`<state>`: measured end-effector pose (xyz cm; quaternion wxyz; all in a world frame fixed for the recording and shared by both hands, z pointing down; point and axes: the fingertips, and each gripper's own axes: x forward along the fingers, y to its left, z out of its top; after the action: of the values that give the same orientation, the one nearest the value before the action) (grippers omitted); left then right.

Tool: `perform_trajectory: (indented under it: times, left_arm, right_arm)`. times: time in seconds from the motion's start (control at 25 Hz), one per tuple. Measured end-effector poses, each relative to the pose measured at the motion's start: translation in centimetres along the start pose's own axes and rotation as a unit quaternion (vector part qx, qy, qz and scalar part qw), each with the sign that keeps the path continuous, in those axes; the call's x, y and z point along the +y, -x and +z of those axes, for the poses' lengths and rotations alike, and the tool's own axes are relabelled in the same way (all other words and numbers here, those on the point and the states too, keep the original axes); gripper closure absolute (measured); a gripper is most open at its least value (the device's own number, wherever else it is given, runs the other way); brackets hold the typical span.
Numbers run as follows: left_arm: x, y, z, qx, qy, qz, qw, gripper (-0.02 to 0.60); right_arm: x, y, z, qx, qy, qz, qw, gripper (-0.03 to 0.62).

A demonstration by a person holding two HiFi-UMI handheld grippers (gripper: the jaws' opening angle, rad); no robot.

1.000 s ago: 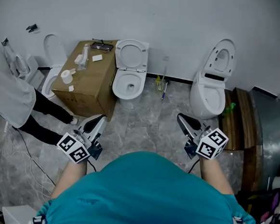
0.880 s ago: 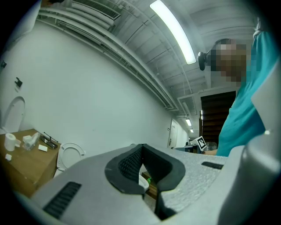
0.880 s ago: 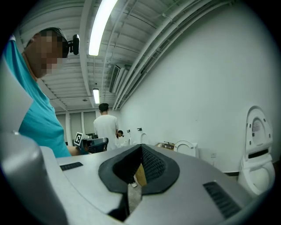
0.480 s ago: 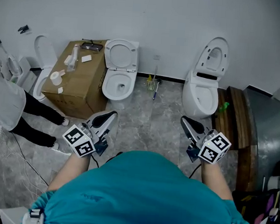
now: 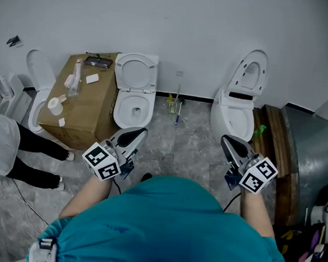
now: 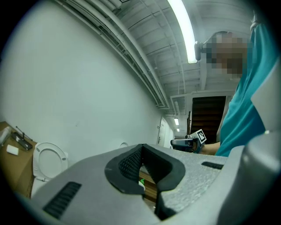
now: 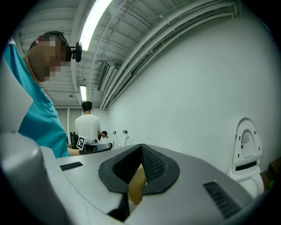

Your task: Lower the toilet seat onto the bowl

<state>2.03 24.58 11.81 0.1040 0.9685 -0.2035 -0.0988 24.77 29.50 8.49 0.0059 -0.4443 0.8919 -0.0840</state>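
**Two raised seats, both grippers well short of either**

The left gripper (image 5: 134, 135) and right gripper (image 5: 229, 144) are both closed tip to tip with nothing in them. Each gripper view shows the pads meeting at the front and only background through the slit behind.

Two seats stand up near the wall. The middle seat (image 5: 136, 72) lies straight ahead of the left gripper, and the right seat (image 5: 249, 69) straight ahead of the right gripper, each well apart from the jaws. We cannot tell which one the task means. Whichever it is, the gripper on its side is the nearer one.

Both seats stand upright, hinged low at the back of the bowl, with the free edge on top. We judge that the coming move must reach that top edge and bring it toward us and down.

Only the head view shows both seats and the box (image 5: 75, 104) beside the middle bowl. The left gripper view shows the middle seat (image 6: 49, 159) left of its jaws, with the other gripper off to the right. The right gripper view shows the right seat (image 7: 246, 143) right of its jaws.
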Motion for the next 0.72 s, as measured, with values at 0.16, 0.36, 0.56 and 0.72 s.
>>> perform_trajectory:
  times: [0.16, 0.36, 0.56, 0.72]
  left_arm:
    - [6.5, -1.5, 2.5, 0.001, -0.012, -0.007, 0.9999, 0.577]
    - [14.5, -2.8, 4.5, -0.002, -0.015, -0.004, 0.9999, 0.577]
    - [20.1, -3.3, 4.5, 0.001, -0.007, 0.021, 0.9997, 0.577]
    - [22.4, -4.3, 4.0, 0.004, -0.003, 0.043, 0.9991, 0.577]
  right_arm:
    - [-2.6, -5.8, 1.5, -0.005, -0.007, -0.01, 1.0, 0.595]
    - [-5.5, -13.6, 3.2, -0.009, -0.004, -0.005, 1.0, 0.595]
    - [-8.8, -19.3, 3.8, -0.021, -0.014, 0.001, 1.0, 0.595]
    - [-11.3, -22.5, 4.1, -0.015, -0.013, 0.025, 0.999, 0.595]
